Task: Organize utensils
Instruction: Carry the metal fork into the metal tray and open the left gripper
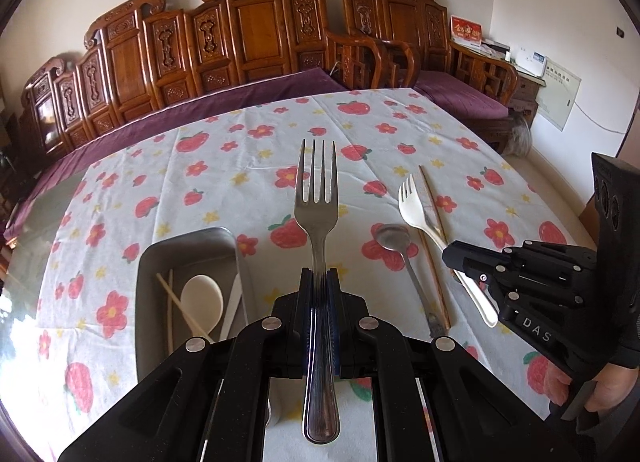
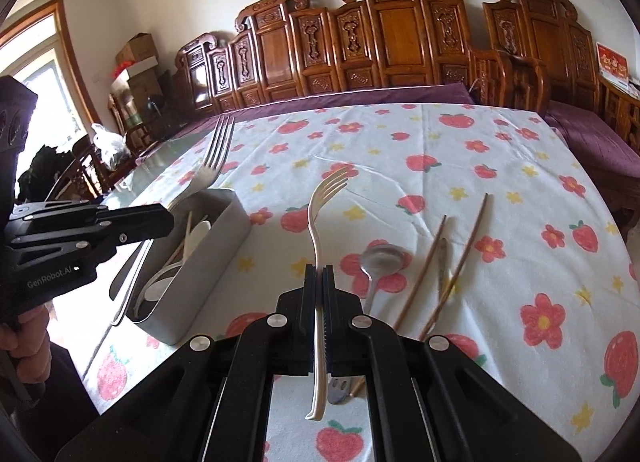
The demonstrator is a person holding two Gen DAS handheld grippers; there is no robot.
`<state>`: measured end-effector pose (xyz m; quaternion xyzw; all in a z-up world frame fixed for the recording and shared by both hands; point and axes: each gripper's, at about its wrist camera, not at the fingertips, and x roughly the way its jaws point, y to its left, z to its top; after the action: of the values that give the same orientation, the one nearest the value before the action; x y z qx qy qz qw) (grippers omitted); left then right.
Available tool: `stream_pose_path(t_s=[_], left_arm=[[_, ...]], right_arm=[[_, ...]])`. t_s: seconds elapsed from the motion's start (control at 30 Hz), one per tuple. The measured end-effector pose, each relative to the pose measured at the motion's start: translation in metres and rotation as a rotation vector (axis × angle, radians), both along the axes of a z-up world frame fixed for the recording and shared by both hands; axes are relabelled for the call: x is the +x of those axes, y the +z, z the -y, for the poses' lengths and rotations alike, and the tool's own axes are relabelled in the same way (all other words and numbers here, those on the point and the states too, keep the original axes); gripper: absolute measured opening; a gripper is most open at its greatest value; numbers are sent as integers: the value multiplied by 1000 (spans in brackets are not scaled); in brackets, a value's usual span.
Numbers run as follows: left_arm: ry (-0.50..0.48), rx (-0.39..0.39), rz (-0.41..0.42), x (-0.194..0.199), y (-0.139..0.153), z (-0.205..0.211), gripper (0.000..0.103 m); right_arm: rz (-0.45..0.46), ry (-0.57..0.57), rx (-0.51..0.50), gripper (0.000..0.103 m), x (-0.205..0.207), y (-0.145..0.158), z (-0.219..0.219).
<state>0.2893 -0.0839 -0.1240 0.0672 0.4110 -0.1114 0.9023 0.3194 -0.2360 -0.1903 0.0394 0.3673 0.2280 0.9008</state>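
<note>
My left gripper (image 1: 320,276) is shut on a metal fork (image 1: 317,198), held tines forward above the table, just right of the grey utensil box (image 1: 160,262). The box holds a white spoon (image 1: 202,298) and pale chopsticks (image 1: 170,302). My right gripper (image 2: 319,272) is shut on a white plastic fork (image 2: 320,206), lifted over the cloth. A metal spoon (image 2: 378,260), two brown chopsticks (image 2: 424,274) and a small metal utensil (image 2: 442,262) lie on the cloth to its right. The box (image 2: 200,262) and the metal fork (image 2: 216,158) show at left in the right wrist view.
The table wears a white cloth with red flowers and strawberries (image 1: 400,134). A carved wooden bench with purple cushion (image 1: 248,46) runs behind the far edge. The right gripper's body (image 1: 540,294) is at the right in the left wrist view; the left gripper's body (image 2: 80,234) is at the left in the right wrist view.
</note>
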Motion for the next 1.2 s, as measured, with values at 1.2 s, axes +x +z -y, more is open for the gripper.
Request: stream_pose_path(t_s=[1.2], left_arm=[[166,-31,-97,32,-74,-112,6]], right_arm=[[-18,79,-59,4,-6,-11,-27]])
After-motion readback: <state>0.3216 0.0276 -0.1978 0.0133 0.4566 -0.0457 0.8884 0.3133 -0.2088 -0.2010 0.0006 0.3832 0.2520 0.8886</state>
